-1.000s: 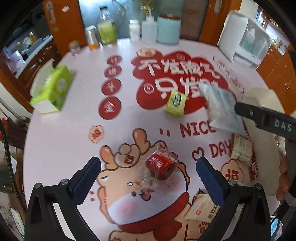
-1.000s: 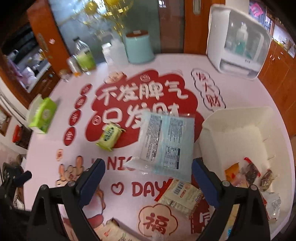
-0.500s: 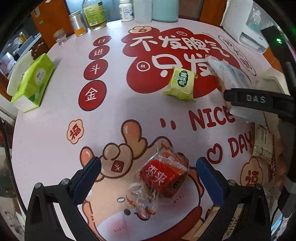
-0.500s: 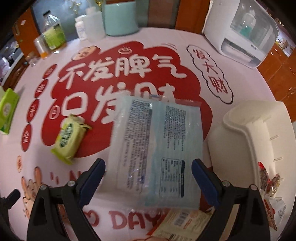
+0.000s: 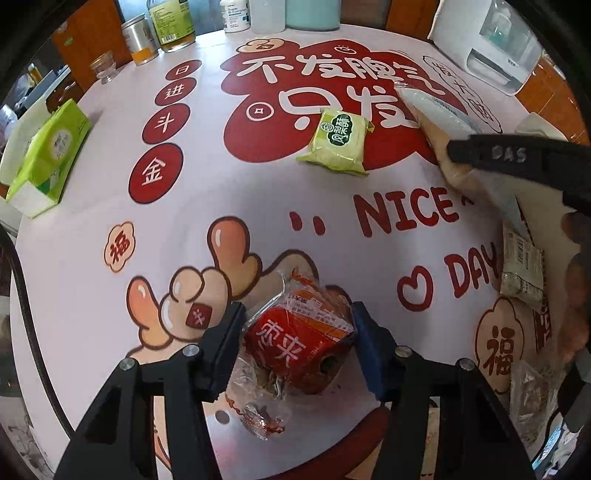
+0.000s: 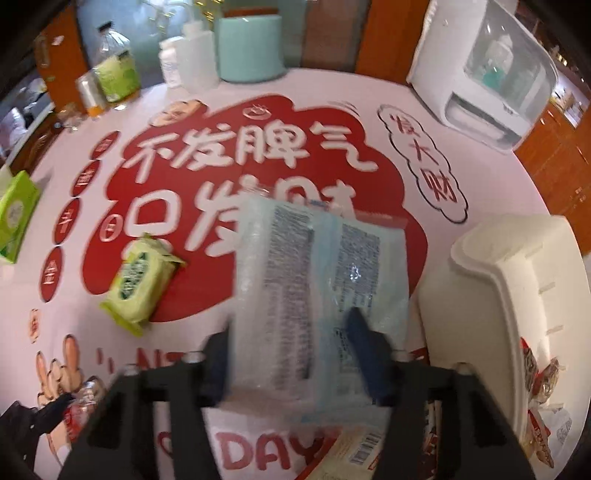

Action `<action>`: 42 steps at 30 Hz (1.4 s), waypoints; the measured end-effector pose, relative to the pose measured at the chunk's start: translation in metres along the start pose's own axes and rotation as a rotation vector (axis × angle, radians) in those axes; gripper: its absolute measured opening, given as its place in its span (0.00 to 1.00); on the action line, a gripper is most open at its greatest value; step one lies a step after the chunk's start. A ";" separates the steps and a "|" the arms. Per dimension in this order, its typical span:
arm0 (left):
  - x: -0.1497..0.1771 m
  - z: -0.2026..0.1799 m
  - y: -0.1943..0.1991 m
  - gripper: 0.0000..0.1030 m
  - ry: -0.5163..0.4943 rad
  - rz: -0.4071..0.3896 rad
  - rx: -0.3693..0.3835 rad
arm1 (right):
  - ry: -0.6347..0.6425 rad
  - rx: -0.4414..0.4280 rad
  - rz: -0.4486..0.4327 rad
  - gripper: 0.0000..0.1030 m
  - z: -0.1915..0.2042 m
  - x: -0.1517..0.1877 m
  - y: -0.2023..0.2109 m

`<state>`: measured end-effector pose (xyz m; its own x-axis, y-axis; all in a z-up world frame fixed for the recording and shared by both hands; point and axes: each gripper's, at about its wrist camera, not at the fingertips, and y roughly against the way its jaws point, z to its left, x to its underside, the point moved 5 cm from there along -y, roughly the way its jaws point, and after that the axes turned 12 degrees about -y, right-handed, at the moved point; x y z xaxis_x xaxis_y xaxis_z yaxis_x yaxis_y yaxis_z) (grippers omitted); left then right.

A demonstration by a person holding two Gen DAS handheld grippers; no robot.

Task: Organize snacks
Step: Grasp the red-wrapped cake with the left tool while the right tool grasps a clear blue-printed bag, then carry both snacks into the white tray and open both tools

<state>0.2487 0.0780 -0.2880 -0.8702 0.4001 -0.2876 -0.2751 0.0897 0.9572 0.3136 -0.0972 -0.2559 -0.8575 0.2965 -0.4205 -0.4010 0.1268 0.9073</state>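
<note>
My left gripper is shut on a red snack packet in clear wrapping, low over the printed table mat. My right gripper is shut on a large pale-blue clear snack bag and holds it just left of the white storage bin. The bag and the right gripper's arm also show in the left wrist view, at the right. A green-yellow snack pack lies on the red print; it also shows in the right wrist view.
The bin holds several wrapped snacks. A beige snack packet lies near "DAY". A green tissue box sits at the left edge. Bottles and jars, a teal canister and a white appliance stand at the back.
Both grippers have closed: the left on the red packet, the right on the blue bag. Both have moved forward and lower toward the table.
</note>
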 end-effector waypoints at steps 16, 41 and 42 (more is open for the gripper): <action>0.028 -0.004 0.080 0.53 0.040 -0.094 -0.040 | -0.066 -0.280 -0.009 0.05 -0.021 0.025 0.088; -0.041 -0.188 0.237 0.54 -0.031 -0.418 0.108 | -0.129 -0.430 -0.308 0.05 -0.206 0.045 0.270; -0.046 -0.198 0.240 0.54 -0.037 -0.428 0.112 | -0.135 -0.427 -0.319 0.05 -0.216 0.044 0.273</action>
<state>0.1415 -0.0991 -0.0514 -0.6715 0.3379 -0.6595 -0.5597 0.3520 0.7502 0.0973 -0.2539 -0.0291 -0.6344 0.4289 -0.6432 -0.7534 -0.1566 0.6386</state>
